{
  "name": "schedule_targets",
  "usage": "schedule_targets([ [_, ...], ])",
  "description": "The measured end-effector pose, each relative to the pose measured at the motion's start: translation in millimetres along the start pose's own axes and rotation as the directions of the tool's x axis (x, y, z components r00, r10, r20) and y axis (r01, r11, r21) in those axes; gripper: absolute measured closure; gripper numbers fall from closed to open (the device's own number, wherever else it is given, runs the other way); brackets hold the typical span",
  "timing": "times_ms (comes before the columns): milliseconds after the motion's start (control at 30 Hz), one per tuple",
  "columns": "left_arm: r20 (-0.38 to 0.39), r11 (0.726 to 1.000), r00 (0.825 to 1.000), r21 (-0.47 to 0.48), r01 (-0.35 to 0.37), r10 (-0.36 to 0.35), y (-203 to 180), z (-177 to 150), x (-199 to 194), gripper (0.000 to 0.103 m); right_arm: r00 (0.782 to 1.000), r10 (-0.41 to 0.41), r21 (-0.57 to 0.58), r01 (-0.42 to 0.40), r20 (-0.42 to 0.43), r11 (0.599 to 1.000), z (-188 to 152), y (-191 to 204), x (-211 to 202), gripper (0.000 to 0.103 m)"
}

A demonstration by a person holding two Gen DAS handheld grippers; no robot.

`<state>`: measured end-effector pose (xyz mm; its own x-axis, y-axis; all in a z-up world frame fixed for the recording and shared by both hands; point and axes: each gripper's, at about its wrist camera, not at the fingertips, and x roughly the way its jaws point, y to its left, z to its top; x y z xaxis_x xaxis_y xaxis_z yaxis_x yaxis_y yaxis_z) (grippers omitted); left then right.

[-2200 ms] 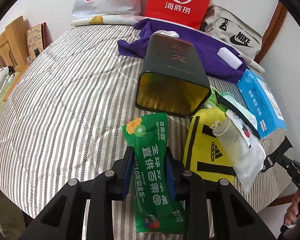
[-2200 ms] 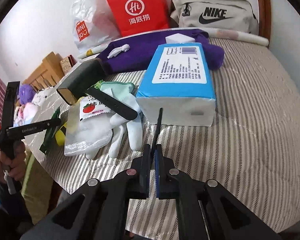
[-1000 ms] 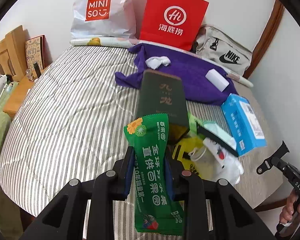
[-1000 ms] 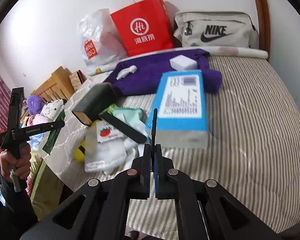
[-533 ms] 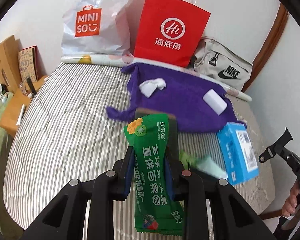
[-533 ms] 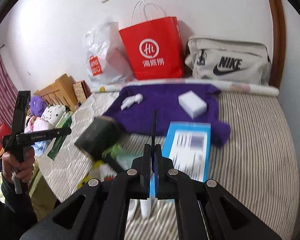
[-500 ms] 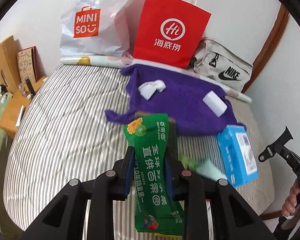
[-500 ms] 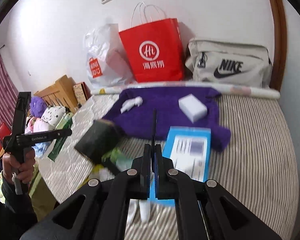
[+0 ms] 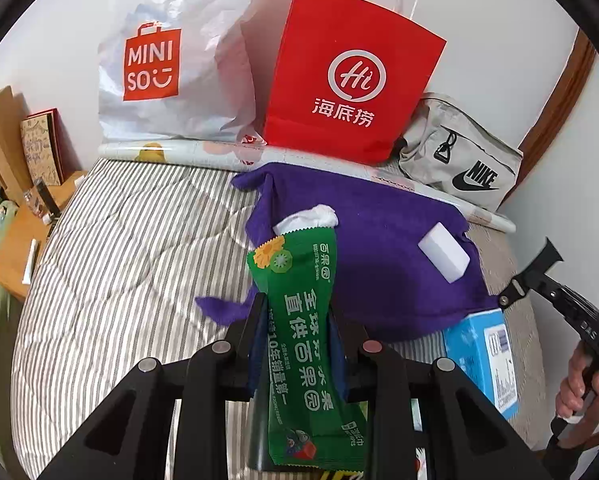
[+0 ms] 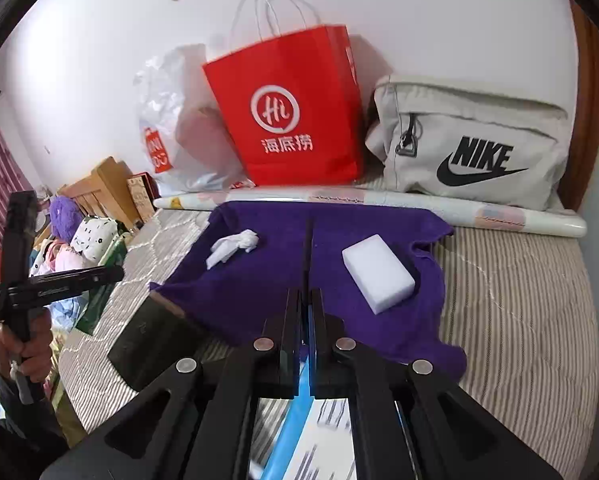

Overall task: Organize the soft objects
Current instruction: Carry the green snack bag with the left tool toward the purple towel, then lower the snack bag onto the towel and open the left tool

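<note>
Your left hand-held gripper (image 9: 299, 344) clamps the green packet (image 9: 303, 344) lengthwise, pointing forward; your right hand-held gripper (image 10: 307, 320) pinches a thin black strip (image 10: 308, 256).

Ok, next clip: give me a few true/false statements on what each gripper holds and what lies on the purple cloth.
1. The left gripper is shut on a green packet. True.
2. The right gripper holds a white sponge. False: it is shut on a thin black strip; the sponge lies on the purple cloth.
3. A crumpled white tissue lies on the cloth. True.
4. The red bag lies flat on the bed. False: it stands upright by the wall.
5. The Nike bag is black. False: it is beige.
</note>
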<state>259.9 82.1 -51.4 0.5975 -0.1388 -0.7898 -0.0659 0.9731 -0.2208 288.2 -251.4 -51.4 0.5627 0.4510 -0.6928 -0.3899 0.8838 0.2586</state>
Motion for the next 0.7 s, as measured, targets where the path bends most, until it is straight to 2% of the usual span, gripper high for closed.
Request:
schedule_targets([
  [300, -0.04, 1.0, 0.999, -0.022, 0.003, -0.004, 5, 14, 30, 0.077, 0.99, 0.0, 0.025, 0.003, -0.138, 1.0, 5, -20, 64, 0.1],
  [500, -0.059, 0.999, 0.997, -0.036, 0.039, -0.041, 2, 33, 52, 0.077, 0.975, 0.065, 0.089, -0.047, -0.214, 0.995, -2, -31, 92, 0.1],
  [567, -0.066, 0.997, 0.996, -0.05, 0.061, -0.064, 2, 40, 61, 0.077, 0.971, 0.055, 0.098, -0.033, -0.234, 0.995, -2, -36, 97, 0.1],
  [700, -0.079, 0.996, 0.995, -0.056, 0.064, -0.068, -2, 53, 82, 0.077, 0.964, 0.044, 0.117, -0.013, -0.264, 0.993, -1, -46, 106, 0.1],
])
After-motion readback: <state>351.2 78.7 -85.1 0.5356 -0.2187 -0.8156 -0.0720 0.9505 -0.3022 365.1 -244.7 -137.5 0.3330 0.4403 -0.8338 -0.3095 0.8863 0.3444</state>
